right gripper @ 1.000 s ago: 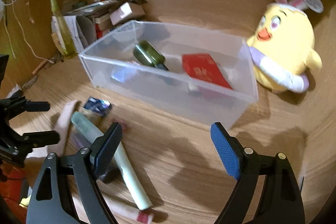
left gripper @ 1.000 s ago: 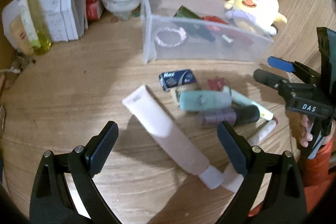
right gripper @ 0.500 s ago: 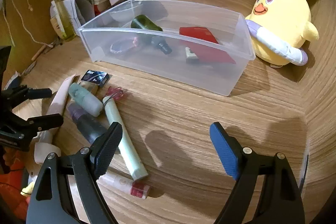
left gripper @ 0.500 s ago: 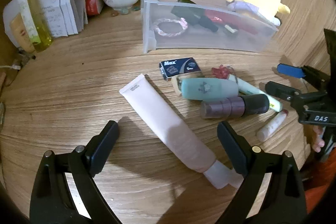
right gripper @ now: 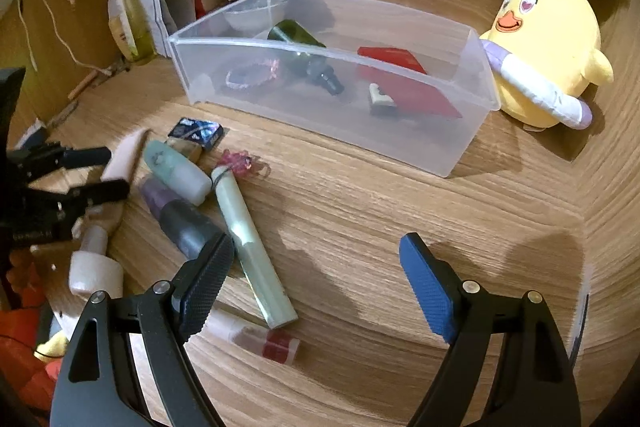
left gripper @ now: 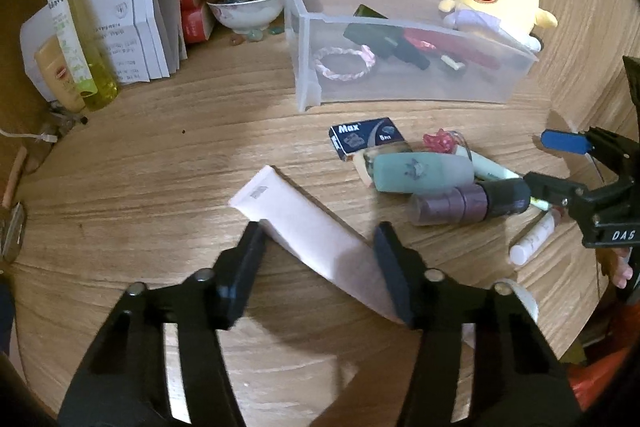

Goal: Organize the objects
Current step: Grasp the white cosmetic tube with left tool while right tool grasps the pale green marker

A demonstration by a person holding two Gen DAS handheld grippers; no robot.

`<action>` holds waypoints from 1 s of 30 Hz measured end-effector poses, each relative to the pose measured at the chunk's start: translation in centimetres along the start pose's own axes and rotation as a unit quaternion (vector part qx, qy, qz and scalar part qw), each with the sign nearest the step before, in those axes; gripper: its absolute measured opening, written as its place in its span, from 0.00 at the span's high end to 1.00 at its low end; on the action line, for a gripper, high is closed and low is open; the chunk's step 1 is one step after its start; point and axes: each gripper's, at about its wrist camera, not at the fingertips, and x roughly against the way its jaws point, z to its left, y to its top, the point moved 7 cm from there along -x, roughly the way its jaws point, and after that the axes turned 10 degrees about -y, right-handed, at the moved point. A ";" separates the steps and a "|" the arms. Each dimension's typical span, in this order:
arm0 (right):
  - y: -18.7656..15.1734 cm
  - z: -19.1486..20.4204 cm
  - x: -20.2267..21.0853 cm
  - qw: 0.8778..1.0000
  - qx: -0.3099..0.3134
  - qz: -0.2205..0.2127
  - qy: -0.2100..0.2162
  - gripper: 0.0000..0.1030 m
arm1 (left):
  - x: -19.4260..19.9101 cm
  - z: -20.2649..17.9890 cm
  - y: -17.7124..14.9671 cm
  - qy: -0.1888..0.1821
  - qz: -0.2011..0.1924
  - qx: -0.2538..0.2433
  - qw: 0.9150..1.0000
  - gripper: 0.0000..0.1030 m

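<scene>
**Left gripper closes around the pink tube beside the clear bin**

Left wrist view: the left gripper (left gripper: 318, 247) has just been closing, and its 2 black fingers (left gripper: 244, 267) now sit on either side of the pale pink tube (left gripper: 308, 231), which lies flat and diagonal on the wooden desk (left gripper: 160, 167). The fingers look to be touching the tube's sides, though how firmly they squeeze cannot be told. Just beyond the tube lies a cluster: a dark blue Max box (left gripper: 366, 137), a teal bottle (left gripper: 420, 173), a purple bottle with a dark cap (left gripper: 468, 205), a pale green stick (left gripper: 492, 169) and a small white tube (left gripper: 534, 237). Farther back stands the clear plastic bin (left gripper: 400, 83), holding a pink bracelet (left gripper: 344, 65), a dark green bottle and a red item. A yellow chick plush (left gripper: 498, 1) sits at the bin's far end.

Right wrist view: the right gripper (right gripper: 316, 263) hangs over bare desk with its 2 fingers spread wide, holding nothing. Its near finger (right gripper: 206, 281) stands just beside the green stick (right gripper: 250, 243). The bin (right gripper: 420, 143) lies ahead, the plush (right gripper: 548, 55) touching its far end.
</scene>
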 end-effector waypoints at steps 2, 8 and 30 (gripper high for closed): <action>-0.1 0.0 -0.2 1.000 0.000 0.003 -0.007 0.20 | -0.1 0.3 0.3 -0.003 -0.003 0.003 1.000 0.53; 0.2 0.2 -0.6 1.000 -0.007 0.004 0.003 0.27 | -0.3 1.0 0.8 -0.003 -0.004 0.012 1.000 0.62; 1.1 0.3 -1.6 1.000 0.022 0.007 0.005 0.54 | -0.3 1.8 0.8 0.007 0.030 0.014 0.999 0.56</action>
